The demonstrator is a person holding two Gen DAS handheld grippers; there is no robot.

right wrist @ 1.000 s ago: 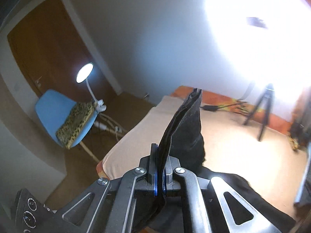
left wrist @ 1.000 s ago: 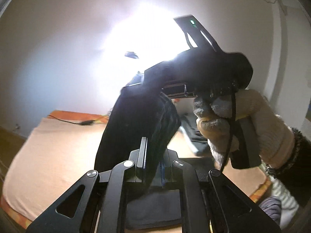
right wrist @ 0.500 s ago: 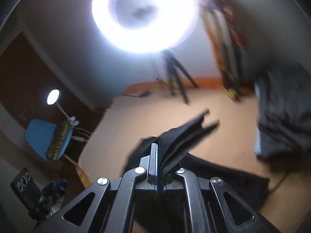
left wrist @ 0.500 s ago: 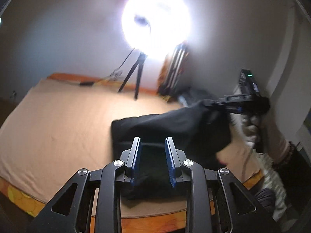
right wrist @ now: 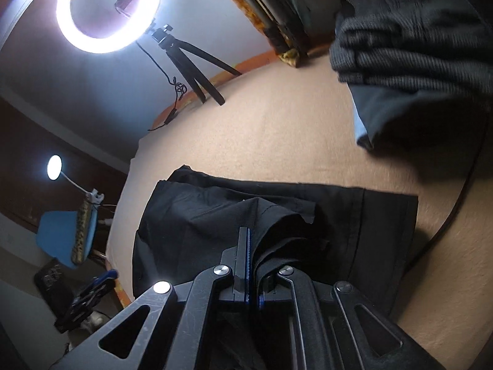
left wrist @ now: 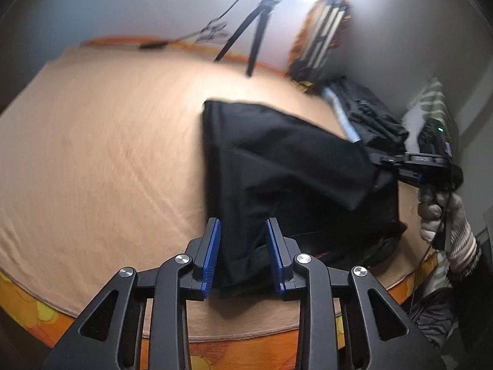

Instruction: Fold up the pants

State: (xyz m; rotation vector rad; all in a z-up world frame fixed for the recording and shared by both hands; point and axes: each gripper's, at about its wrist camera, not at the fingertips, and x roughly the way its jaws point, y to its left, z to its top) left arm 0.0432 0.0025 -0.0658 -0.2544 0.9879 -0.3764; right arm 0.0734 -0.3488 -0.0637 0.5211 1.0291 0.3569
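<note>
In the left wrist view, the tan bed cover (left wrist: 92, 154) fills the left side, with an orange patterned edge at the near rim. A black tripod (left wrist: 246, 40) stands at the far side by the wall. The left gripper (left wrist: 243, 246) is at the bottom middle; its two blue pads (left wrist: 212, 246) are spread apart and hold nothing. The near edge of the black pants (left wrist: 277, 169) lies between them, but it is not possible to tell if the pads touch the cloth. The pants lie on the bed cover, right of the middle, folded to a rough square, and the upper layer rises toward the right. There the right gripper (left wrist: 377, 158) holds this layer at its right end, above the bed. A gloved hand (left wrist: 443, 215) grips its handle. Behind it, at the far right, is a pile of dark clothes (left wrist: 369, 114).

In the right wrist view, a ring light (right wrist: 107, 9) shines at the upper left on the tripod (right wrist: 191, 64), and a blue chair (right wrist: 64, 234) with a small lamp (right wrist: 55, 167) is at the left beside the bed. The pants (right wrist: 354, 215) lie flat across the middle. The right gripper (right wrist: 251, 240) has its jaws pressed together on a bunched fold of the pants. The pile of dark clothes (right wrist: 416, 30) is at the far right.
</note>
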